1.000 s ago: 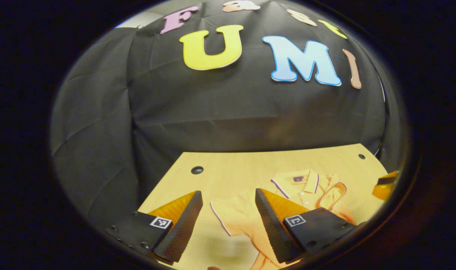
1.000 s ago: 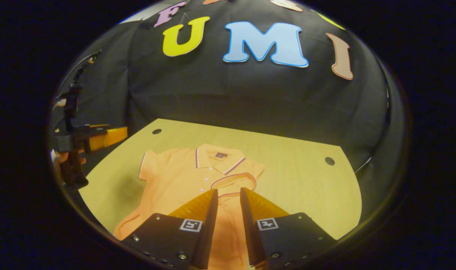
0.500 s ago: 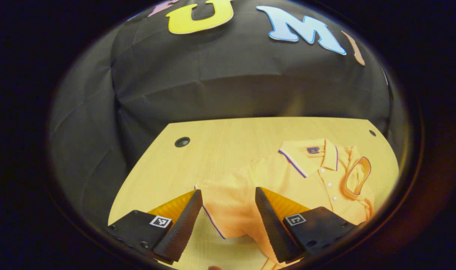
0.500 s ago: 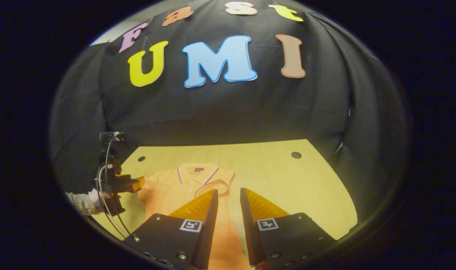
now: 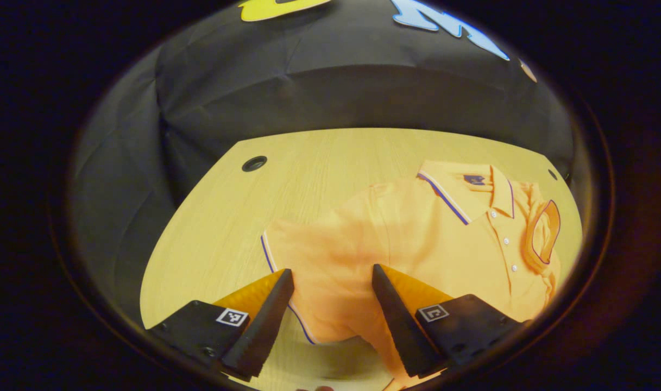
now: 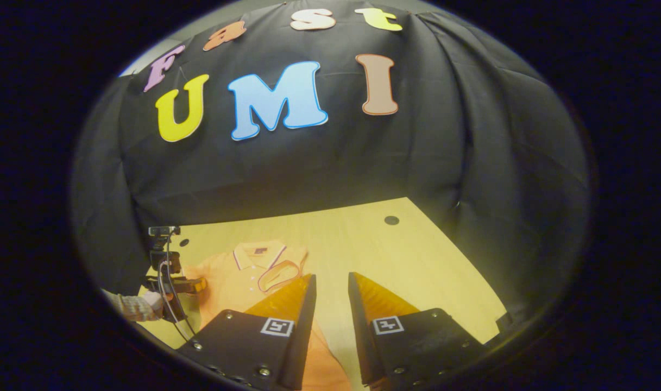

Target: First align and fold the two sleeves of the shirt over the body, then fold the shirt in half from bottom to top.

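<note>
A pale wooden table (image 5: 308,174) with a light grain and a rounded outline stands in a booth walled with creased black cloth (image 5: 330,92), which hangs close behind the far edge and wraps round both sides. A dark round hole (image 5: 254,163) sits near the table's far left corner in the left gripper view, and a second hole (image 6: 391,220) shows toward the far right in the right gripper view. The orange polo shirt (image 5: 428,239) lies flat on the table, collar toward the cloth wall, with dark piping on the collar (image 5: 460,187) and sleeve edges and small white buttons down the placket. One sleeve (image 5: 542,236) is already folded over the chest, while the other sleeve (image 5: 314,260) lies spread out on the wood. The left gripper (image 5: 330,282) hangs over that spread sleeve with its jaws wide apart, gripping nothing. The right gripper (image 6: 331,288) is held over the table beside the shirt's folded side, its jaws parted by a narrow gap with nothing between them. In the right gripper view, a hand (image 6: 153,301) with a patterned sleeve cuff holds the left gripper at the shirt's far side, cables trailing from it.
</note>
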`<state>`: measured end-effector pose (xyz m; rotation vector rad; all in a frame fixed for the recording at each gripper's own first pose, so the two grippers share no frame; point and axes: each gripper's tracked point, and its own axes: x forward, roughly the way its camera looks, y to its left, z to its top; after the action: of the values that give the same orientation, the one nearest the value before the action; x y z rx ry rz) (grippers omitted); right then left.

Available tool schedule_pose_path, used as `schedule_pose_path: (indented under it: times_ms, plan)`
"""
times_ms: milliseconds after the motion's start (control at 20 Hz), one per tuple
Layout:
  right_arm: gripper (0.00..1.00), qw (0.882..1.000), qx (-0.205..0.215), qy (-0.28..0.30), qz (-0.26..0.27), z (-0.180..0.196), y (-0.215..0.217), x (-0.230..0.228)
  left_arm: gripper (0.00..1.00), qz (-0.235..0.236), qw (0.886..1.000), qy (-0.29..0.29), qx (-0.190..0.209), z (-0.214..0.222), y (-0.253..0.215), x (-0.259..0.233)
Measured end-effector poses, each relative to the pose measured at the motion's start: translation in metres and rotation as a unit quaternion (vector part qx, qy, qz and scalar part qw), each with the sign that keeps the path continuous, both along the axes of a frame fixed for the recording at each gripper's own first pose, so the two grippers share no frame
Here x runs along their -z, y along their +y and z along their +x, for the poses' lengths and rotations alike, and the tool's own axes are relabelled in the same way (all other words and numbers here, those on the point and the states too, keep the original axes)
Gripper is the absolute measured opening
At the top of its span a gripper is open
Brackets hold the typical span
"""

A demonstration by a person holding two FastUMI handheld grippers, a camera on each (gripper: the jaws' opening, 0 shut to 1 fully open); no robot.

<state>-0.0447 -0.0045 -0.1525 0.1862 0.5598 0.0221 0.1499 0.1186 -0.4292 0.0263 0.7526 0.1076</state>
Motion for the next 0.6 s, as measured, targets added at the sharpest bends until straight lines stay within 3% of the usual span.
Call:
schedule_pose_path:
  times_ms: [100,200,250,300,350,400,450,500,600]
  plan:
    - [0.39,1.000,0.002,0.000,0.003,-0.001,-0.003,0.002,0.94,-0.026,1.000,-0.005,0.004,0.000,-0.010,0.001]
    - [0.39,1.000,0.000,-0.001,0.002,0.000,-0.003,0.002,0.77,-0.030,1.000,-0.005,0.008,0.001,-0.017,0.003]
    - [0.39,1.000,-0.001,-0.003,0.000,-0.001,-0.003,0.002,0.74,-0.035,0.999,-0.005,0.013,0.002,-0.022,0.004]
    - [0.39,1.000,-0.002,-0.003,0.000,-0.001,-0.003,0.002,0.52,-0.039,0.999,-0.009,0.014,0.004,-0.025,0.003]
    - [0.39,1.000,-0.004,-0.003,0.000,-0.002,-0.002,0.003,0.43,-0.044,0.999,-0.012,0.008,0.004,-0.024,0.002]
    - [0.36,1.000,-0.004,-0.003,-0.001,-0.003,-0.002,0.004,0.25,-0.048,0.999,-0.016,0.005,0.004,-0.023,0.001]
    - [0.36,1.000,-0.004,-0.003,0.000,-0.005,-0.002,0.004,0.25,-0.054,0.998,-0.019,0.002,0.006,-0.023,0.000]
    - [0.36,1.000,-0.004,-0.002,0.000,-0.007,-0.003,0.004,0.12,-0.049,0.999,-0.017,0.002,0.003,-0.023,0.000]
    - [0.39,1.000,-0.004,0.001,0.000,-0.011,-0.007,0.007,0.07,-0.030,0.999,-0.004,0.009,0.002,-0.025,0.001]
